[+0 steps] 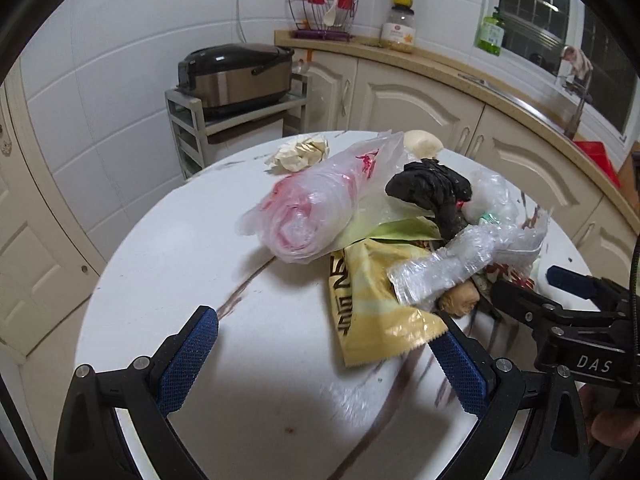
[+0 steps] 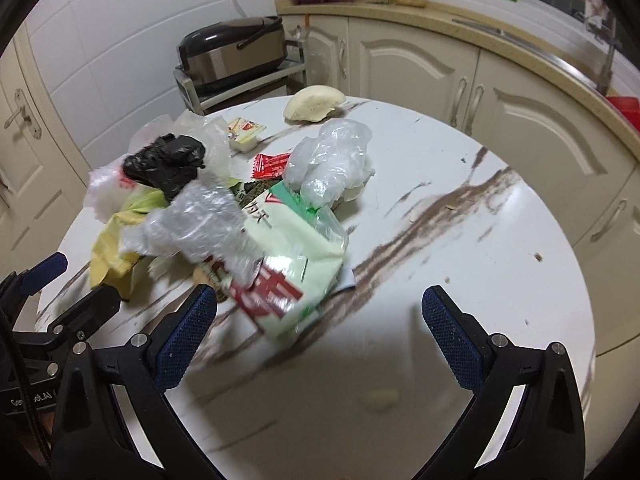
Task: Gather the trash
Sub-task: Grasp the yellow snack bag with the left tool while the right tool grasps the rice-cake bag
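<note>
A pile of trash lies on the round white marble table [image 1: 168, 264]: a clear-and-pink plastic bag [image 1: 308, 208], a crumpled black bag [image 1: 432, 188], a yellow snack wrapper [image 1: 372, 312], a clear bubble wrap piece [image 1: 452, 264] and crumpled paper [image 1: 300, 152]. In the right wrist view I see the black bag [image 2: 168, 164], bubble wrap [image 2: 196, 220], a green-and-red package [image 2: 292, 272], a clear bag [image 2: 332, 160], a red sachet [image 2: 272, 164], a small sauce cup [image 2: 246, 134] and a steamed bun [image 2: 314, 104]. My left gripper [image 1: 326, 356] is open before the yellow wrapper. My right gripper [image 2: 320, 328] is open by the green package.
A rice cooker [image 1: 236, 74] sits on a grey shelf rack behind the table. Cream cabinets [image 1: 420, 104] with a counter curve along the back and right, carrying a dish rack [image 1: 324, 8], jars and a green bottle [image 1: 490, 34]. A door [image 2: 24, 128] stands at left.
</note>
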